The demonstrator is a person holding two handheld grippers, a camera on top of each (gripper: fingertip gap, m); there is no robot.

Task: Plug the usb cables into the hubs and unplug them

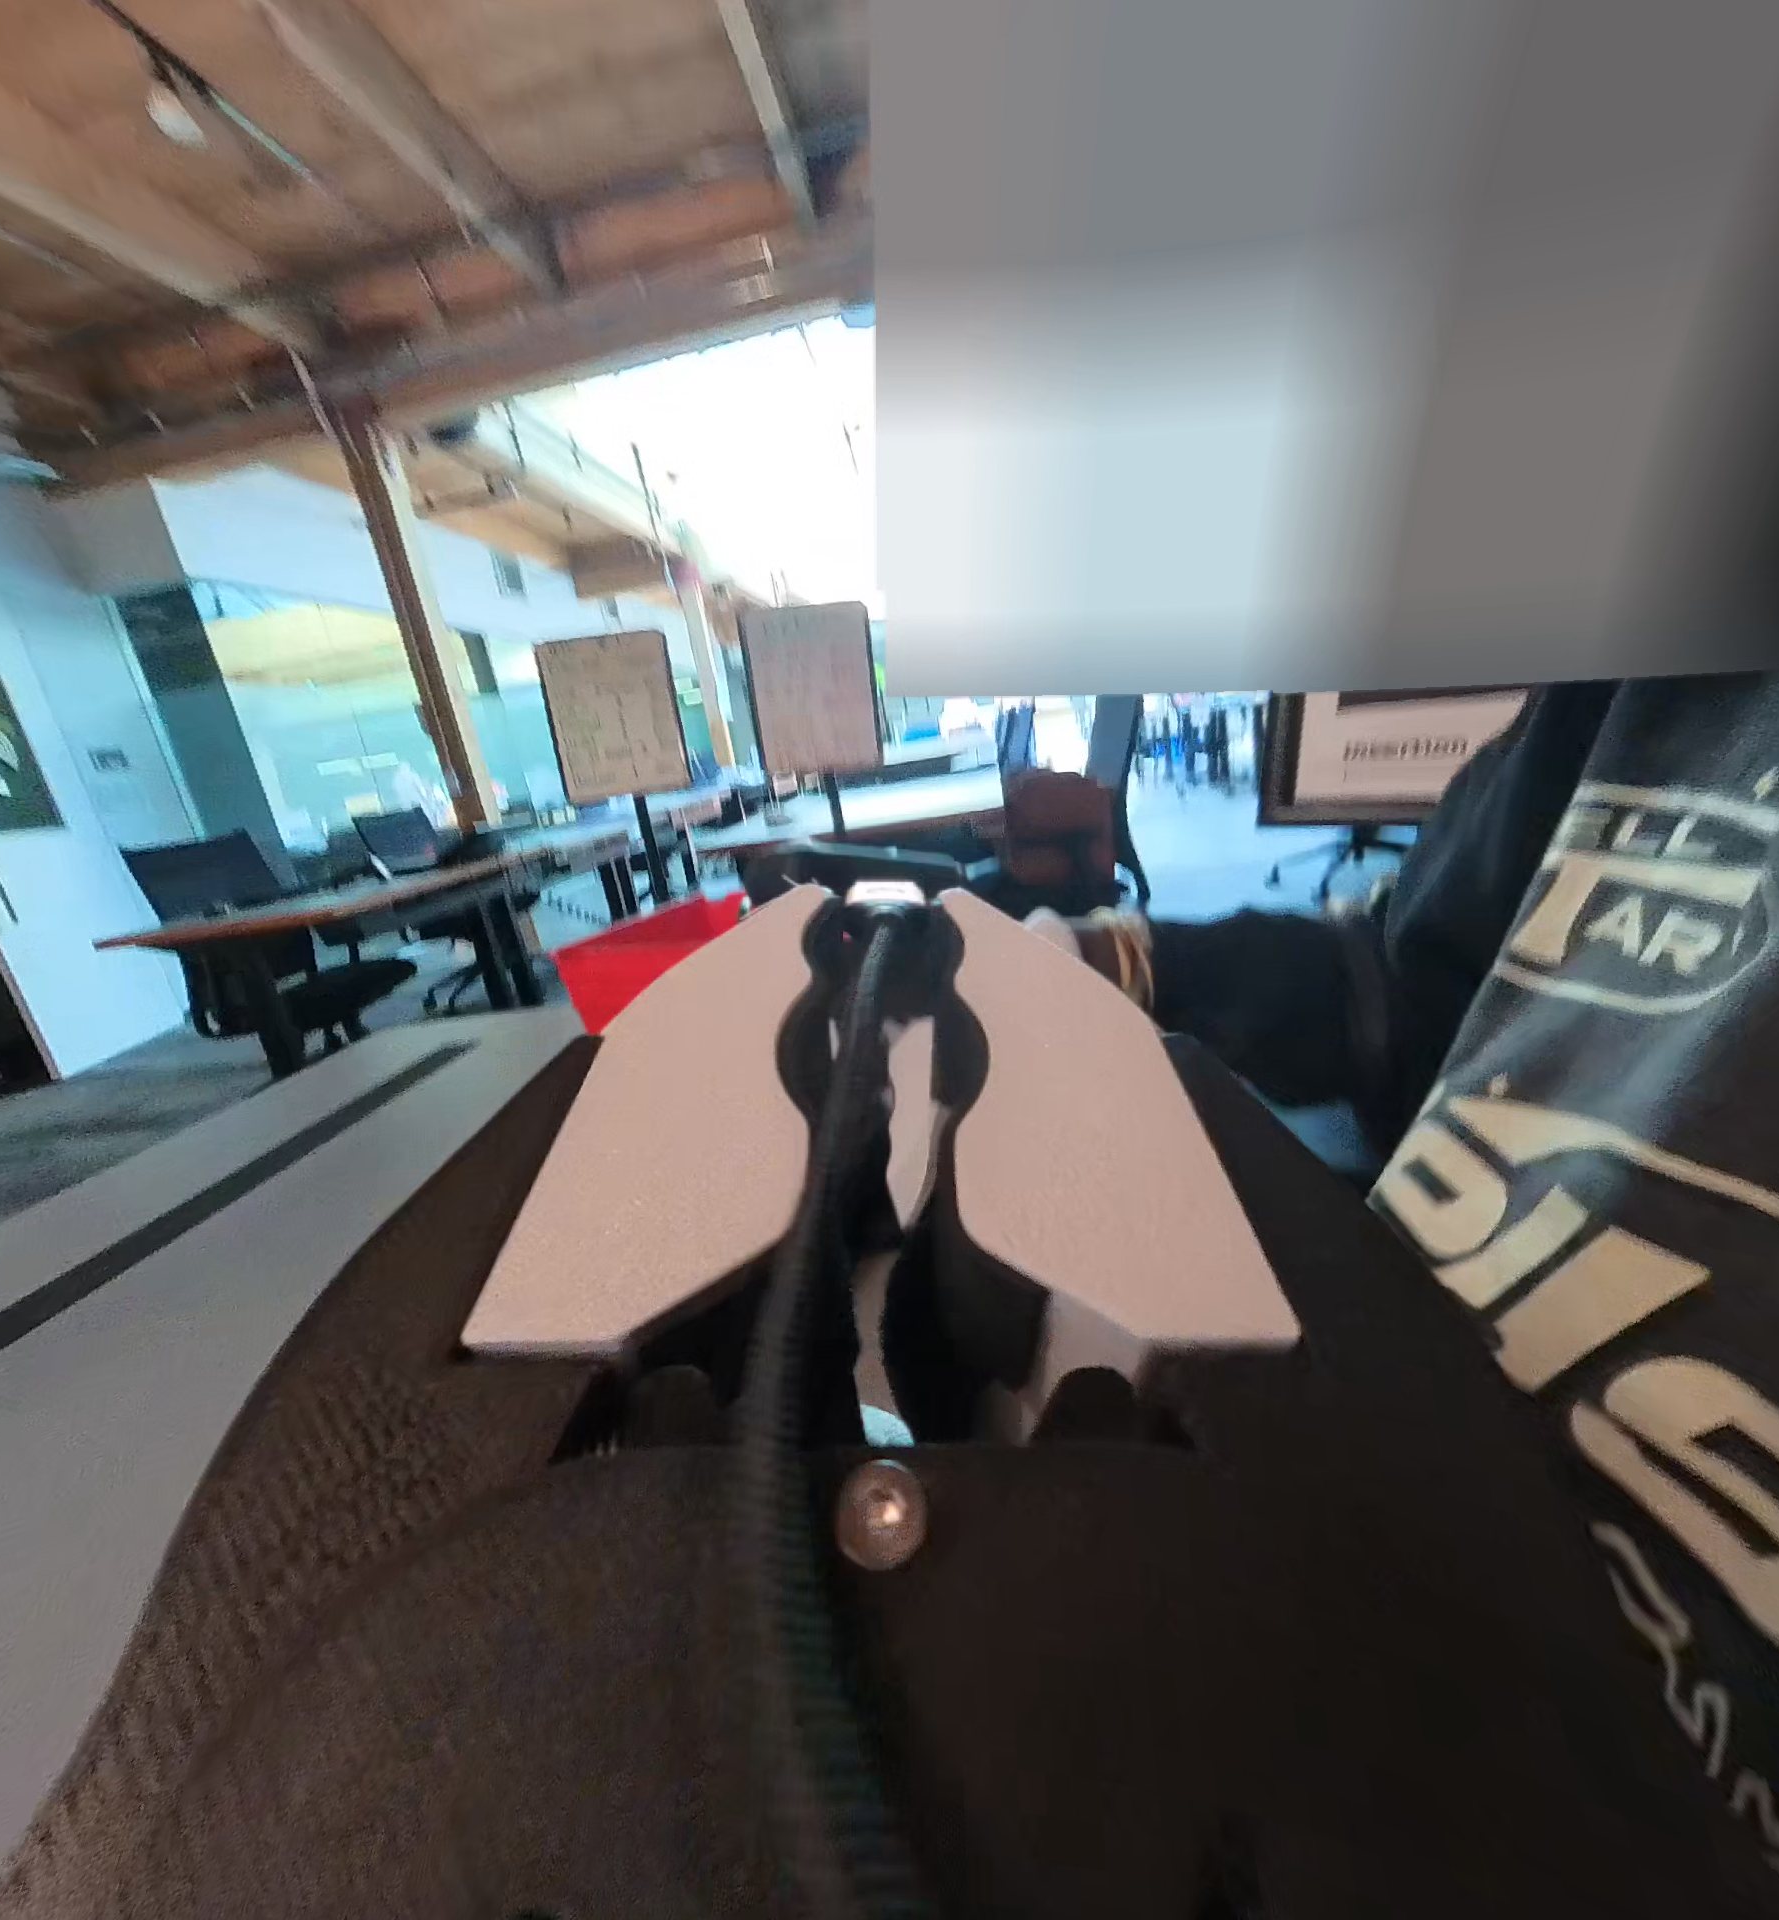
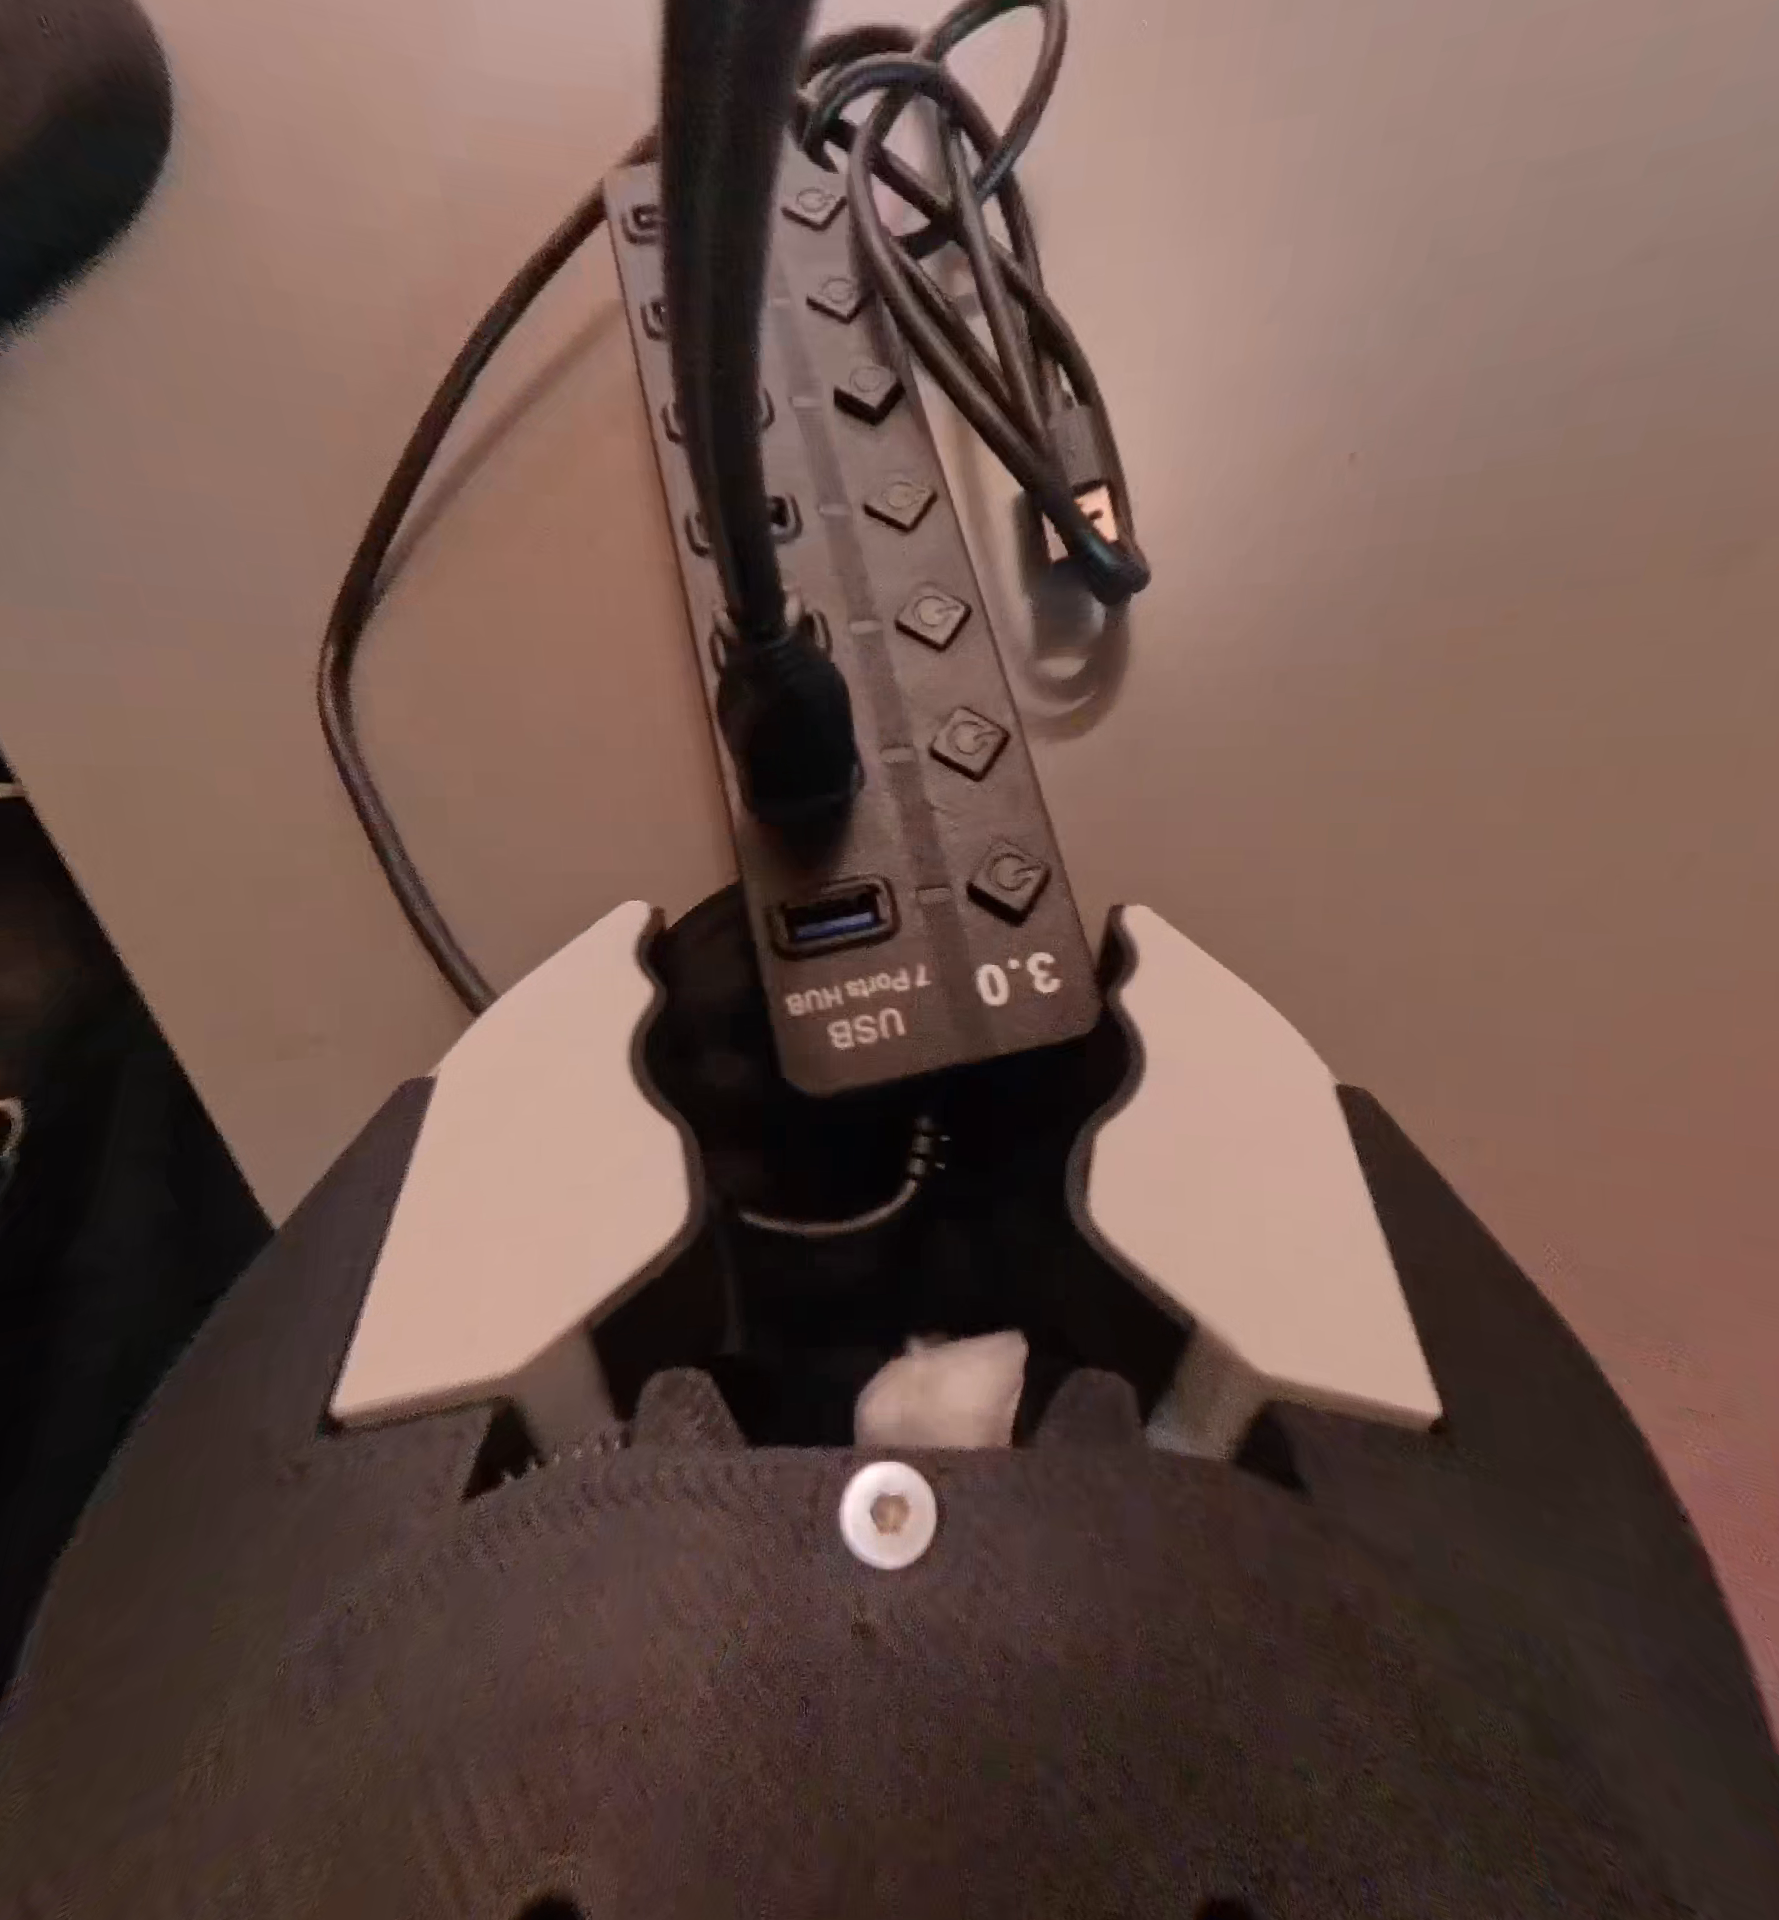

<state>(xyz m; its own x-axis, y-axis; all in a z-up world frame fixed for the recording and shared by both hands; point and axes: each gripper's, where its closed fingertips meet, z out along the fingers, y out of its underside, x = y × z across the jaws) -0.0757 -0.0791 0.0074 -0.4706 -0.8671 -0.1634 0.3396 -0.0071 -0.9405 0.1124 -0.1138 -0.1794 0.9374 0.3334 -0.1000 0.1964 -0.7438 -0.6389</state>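
The left gripper [image 1: 883,906] clamps a braided USB cable [image 1: 831,1195] aloft, plug [image 1: 885,891] pointing away; the right gripper [image 2: 883,961] straddles the hub's [image 2: 864,665] near end on the table [image 2: 1487,623], grip uncertain; steadying the hub and squaring the plug should ease insertion.

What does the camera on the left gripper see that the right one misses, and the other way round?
Only the left wrist view shows the room: desks, chairs, a red bin, and the left gripper shut on a braided cable's plug. Only the right wrist view shows the black USB hub on the table, a loose cable bundle beside it, and the right gripper open around the hub's near end. Both show a black braided cable.
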